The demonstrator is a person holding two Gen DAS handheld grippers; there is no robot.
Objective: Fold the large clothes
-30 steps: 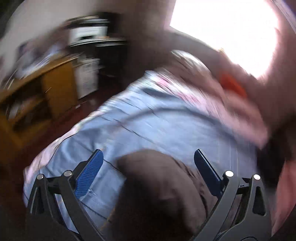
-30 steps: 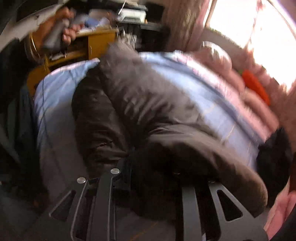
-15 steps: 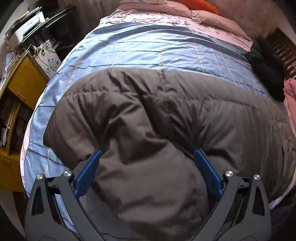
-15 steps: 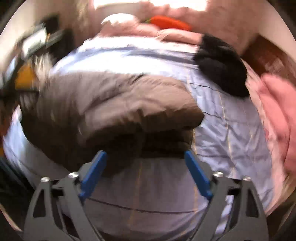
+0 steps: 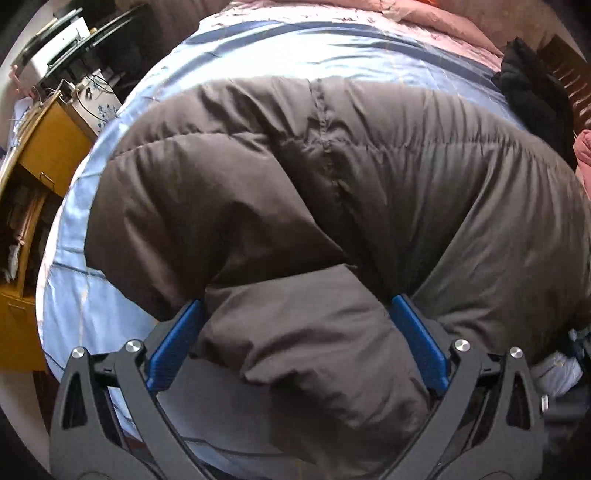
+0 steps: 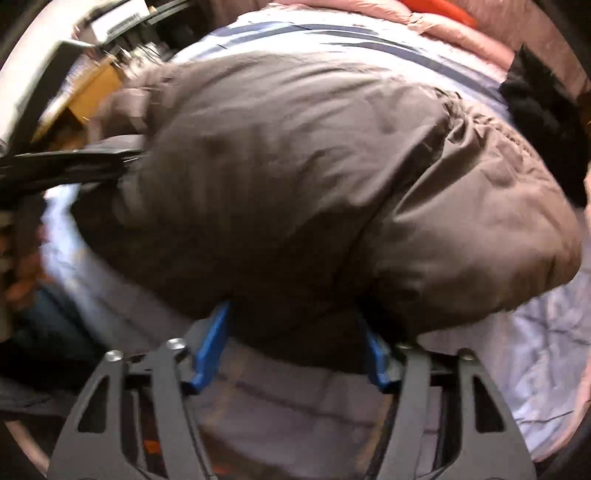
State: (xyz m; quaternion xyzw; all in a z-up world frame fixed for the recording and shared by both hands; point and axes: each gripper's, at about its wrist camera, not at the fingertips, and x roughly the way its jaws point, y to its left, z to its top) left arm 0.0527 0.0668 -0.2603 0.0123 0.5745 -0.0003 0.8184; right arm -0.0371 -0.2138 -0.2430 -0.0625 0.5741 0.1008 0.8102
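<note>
A large brown puffer jacket (image 5: 332, 177) lies spread across the blue bedspread (image 5: 258, 48). My left gripper (image 5: 295, 332) is open, its blue pads on either side of a bulging fold of the jacket near the bed's front edge. In the right wrist view the jacket (image 6: 314, 177) fills the middle. My right gripper (image 6: 295, 339) is open around the jacket's near edge, with its fingertips partly hidden under the fabric. The right view is blurred.
A yellow wooden cabinet (image 5: 40, 155) and a white printer (image 5: 62, 40) stand left of the bed. A black garment (image 5: 532, 92) lies at the bed's far right. Pink bedding (image 5: 443, 18) lies at the head. The left gripper's arm (image 6: 66, 162) shows at left.
Both grippers have moved down close to the jacket. The right gripper has narrowed around the jacket's near edge. The jacket now lies lower and wider on the bed.
</note>
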